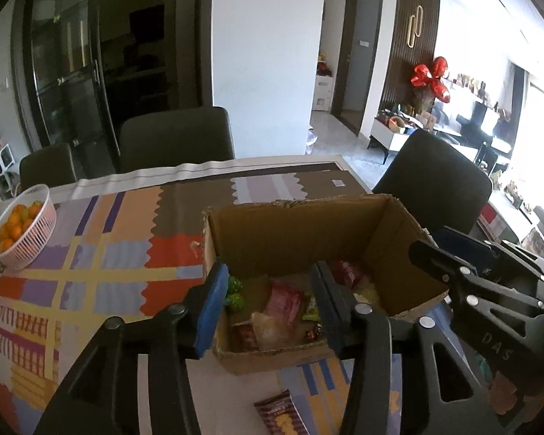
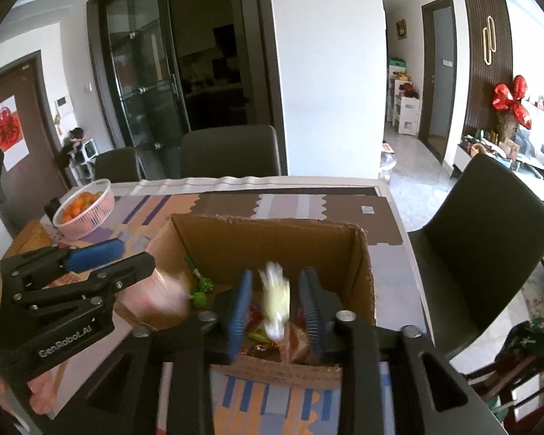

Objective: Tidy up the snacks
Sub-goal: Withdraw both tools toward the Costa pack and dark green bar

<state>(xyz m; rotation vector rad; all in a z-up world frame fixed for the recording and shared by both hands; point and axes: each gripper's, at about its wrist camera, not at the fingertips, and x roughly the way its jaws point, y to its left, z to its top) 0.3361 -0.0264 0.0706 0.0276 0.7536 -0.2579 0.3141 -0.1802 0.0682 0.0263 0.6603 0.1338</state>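
An open cardboard box stands on the table and holds several snack packets. It also shows in the right wrist view. My left gripper is open over the box's near left part, with nothing between its pads. My right gripper is open above the box, and a blurred pale yellow snack packet sits loose between its pads, apart from both. A brown snack packet lies on the table in front of the box. A blurred pink packet shows at the box's left wall.
A pink basket of oranges stands at the table's far left, also in the right wrist view. Dark chairs stand behind the table and one at its right. A patterned cloth covers the table.
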